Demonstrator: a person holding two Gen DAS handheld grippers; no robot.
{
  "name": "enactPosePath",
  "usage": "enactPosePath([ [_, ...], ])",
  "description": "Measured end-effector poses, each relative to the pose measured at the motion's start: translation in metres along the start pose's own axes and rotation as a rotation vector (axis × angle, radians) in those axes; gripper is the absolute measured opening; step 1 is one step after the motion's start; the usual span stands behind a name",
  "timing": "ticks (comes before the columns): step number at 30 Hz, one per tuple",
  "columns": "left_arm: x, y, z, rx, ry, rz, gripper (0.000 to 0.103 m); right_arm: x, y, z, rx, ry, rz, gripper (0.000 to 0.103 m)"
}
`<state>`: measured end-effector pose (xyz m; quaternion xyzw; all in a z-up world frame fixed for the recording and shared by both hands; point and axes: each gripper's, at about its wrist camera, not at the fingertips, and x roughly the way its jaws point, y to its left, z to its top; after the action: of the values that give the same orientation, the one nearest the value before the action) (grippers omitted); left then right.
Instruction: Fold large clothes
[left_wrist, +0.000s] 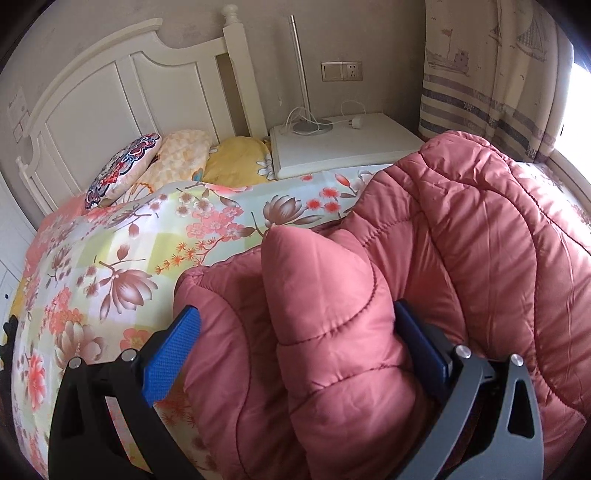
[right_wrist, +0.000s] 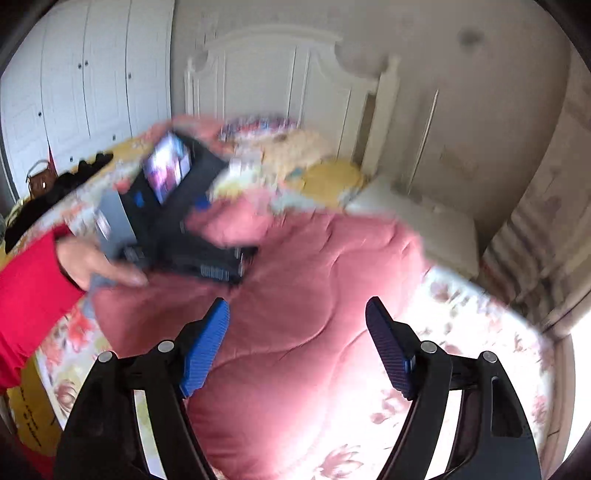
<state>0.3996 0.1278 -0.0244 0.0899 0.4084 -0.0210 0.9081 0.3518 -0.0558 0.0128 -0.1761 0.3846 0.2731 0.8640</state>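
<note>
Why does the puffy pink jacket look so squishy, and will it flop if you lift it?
Probably floppy: the pink jacket bunches in soft folds on the bed. Its quilted puffs suggest it is light for its bulk. The shiny fabric may be slippery, so the thick fold between the left gripper fingers could slide out.

My left gripper (left_wrist: 295, 325) sits low over the near part of the bed (left_wrist: 110, 266), with a raised fold of the padded coat (left_wrist: 332, 332) between its fingers. The rest of the coat spreads to the right and away toward the bed's far right corner. Three pillows (left_wrist: 177, 155) lie in a row along the head edge, against the headboard (left_wrist: 110, 85). The nightstand (left_wrist: 343, 144) stands just right of the pillows, at the head corner, with a lamp (left_wrist: 301, 74) on it. A curtain (left_wrist: 498, 74) hangs right of the nightstand. My right gripper (right_wrist: 297, 343) hovers above the coat, nothing between its fingers; my left hand (right_wrist: 96, 262) is to its left.
</note>
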Motion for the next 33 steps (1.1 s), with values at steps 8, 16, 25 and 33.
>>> enactPosePath([
  [8,0.001,0.004,-0.011,-0.028,-0.029,0.022,0.101,0.027,0.025,-0.017,-0.122,0.058,-0.094,0.079],
  [16,-0.002,0.007,-0.016,-0.056,-0.049,0.016,0.101,-0.022,-0.039,0.055,-0.034,-0.056,0.097,0.079],
  [25,-0.001,0.008,-0.023,-0.086,-0.053,0.019,0.101,0.112,-0.077,0.059,0.019,0.158,0.089,0.085],
  [33,-0.002,0.012,-0.026,-0.111,-0.062,0.0,0.101,0.03,-0.056,0.054,-0.018,0.039,0.095,0.083],
])
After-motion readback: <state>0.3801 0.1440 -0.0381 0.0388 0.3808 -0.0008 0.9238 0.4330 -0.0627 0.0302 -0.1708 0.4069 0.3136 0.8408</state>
